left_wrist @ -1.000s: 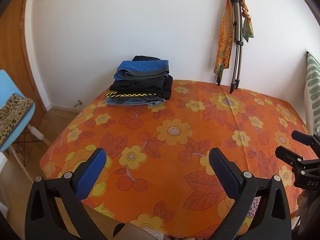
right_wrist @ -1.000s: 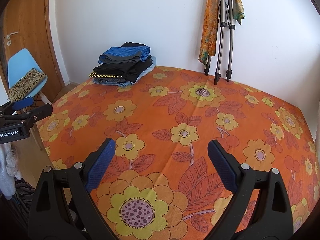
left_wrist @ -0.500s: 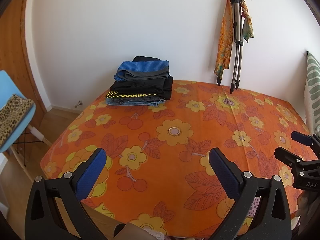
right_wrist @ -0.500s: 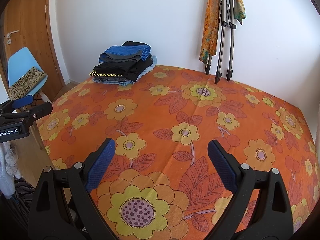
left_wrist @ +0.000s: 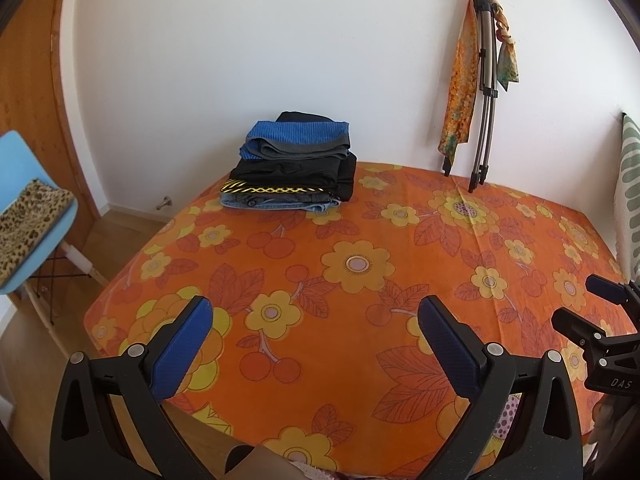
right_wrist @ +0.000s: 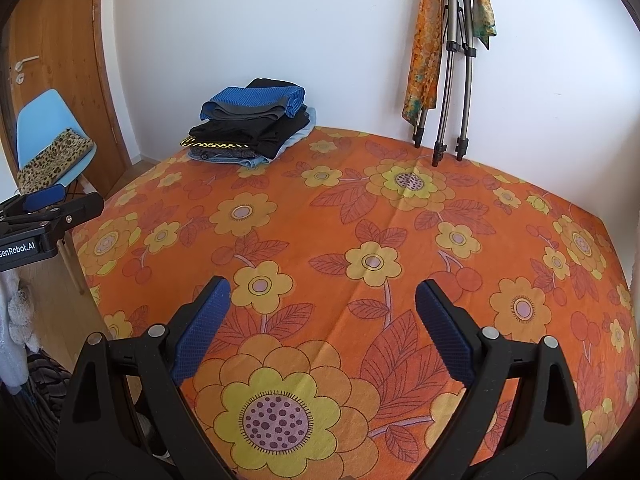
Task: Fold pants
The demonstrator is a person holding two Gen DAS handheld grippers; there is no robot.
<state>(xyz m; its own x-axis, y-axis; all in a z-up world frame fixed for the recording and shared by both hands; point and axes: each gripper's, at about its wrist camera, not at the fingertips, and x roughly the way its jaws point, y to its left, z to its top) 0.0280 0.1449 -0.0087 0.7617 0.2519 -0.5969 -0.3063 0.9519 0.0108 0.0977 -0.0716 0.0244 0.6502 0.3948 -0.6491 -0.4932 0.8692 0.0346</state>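
Note:
A stack of folded pants [left_wrist: 292, 164], blue and grey on top, black below, denim at the bottom, sits at the far left of the table; it also shows in the right wrist view [right_wrist: 250, 128]. The table carries an orange flowered cloth [left_wrist: 360, 264]. My left gripper [left_wrist: 316, 340] is open and empty above the table's near edge. My right gripper [right_wrist: 322, 330] is open and empty above the near part of the cloth. Each gripper shows at the edge of the other's view, the right gripper [left_wrist: 600, 320] and the left gripper [right_wrist: 44, 208]. No unfolded pants lie on the cloth.
A folded tripod [left_wrist: 484, 92] draped with an orange scarf [left_wrist: 458, 88] leans on the white wall at the back right. A blue chair [left_wrist: 24, 216] with a leopard-print cloth stands left of the table, by a wooden door [right_wrist: 52, 60]. A green-patterned cushion [left_wrist: 630, 184] is at the right edge.

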